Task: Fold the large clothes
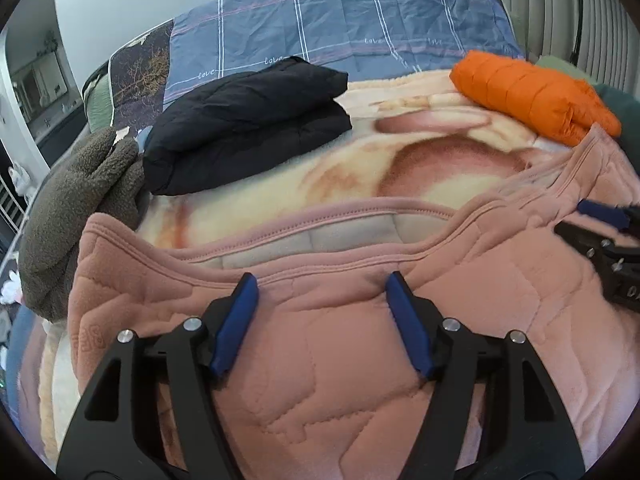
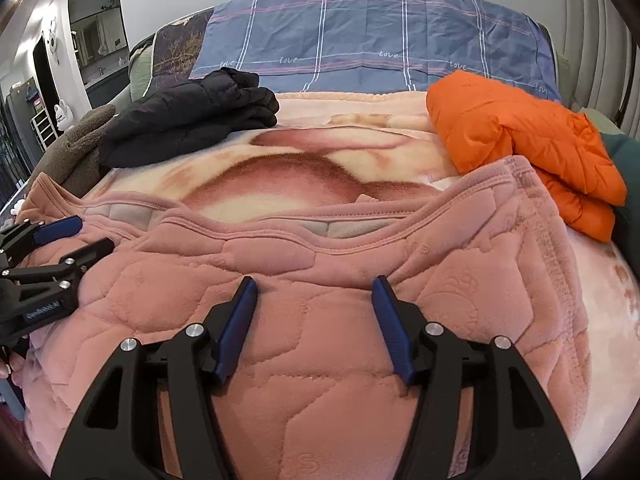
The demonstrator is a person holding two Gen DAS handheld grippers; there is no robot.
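Observation:
A large pink quilted garment [image 1: 340,340] lies spread on the bed, its seamed hem edge running across the middle; it also fills the right wrist view [image 2: 320,340]. My left gripper [image 1: 322,280] is open just above the garment near the hem, holding nothing. My right gripper [image 2: 314,284] is open above the same garment near the hem, holding nothing. The right gripper shows at the right edge of the left wrist view [image 1: 608,236]. The left gripper shows at the left edge of the right wrist view [image 2: 60,240].
A folded black jacket [image 1: 248,124] and a grey-brown fleece [image 1: 76,208] lie at the left. A folded orange puffer jacket [image 1: 532,96] lies at the right. A cream and pink blanket [image 1: 360,168] covers the bed, with a blue plaid sheet [image 1: 340,24] behind.

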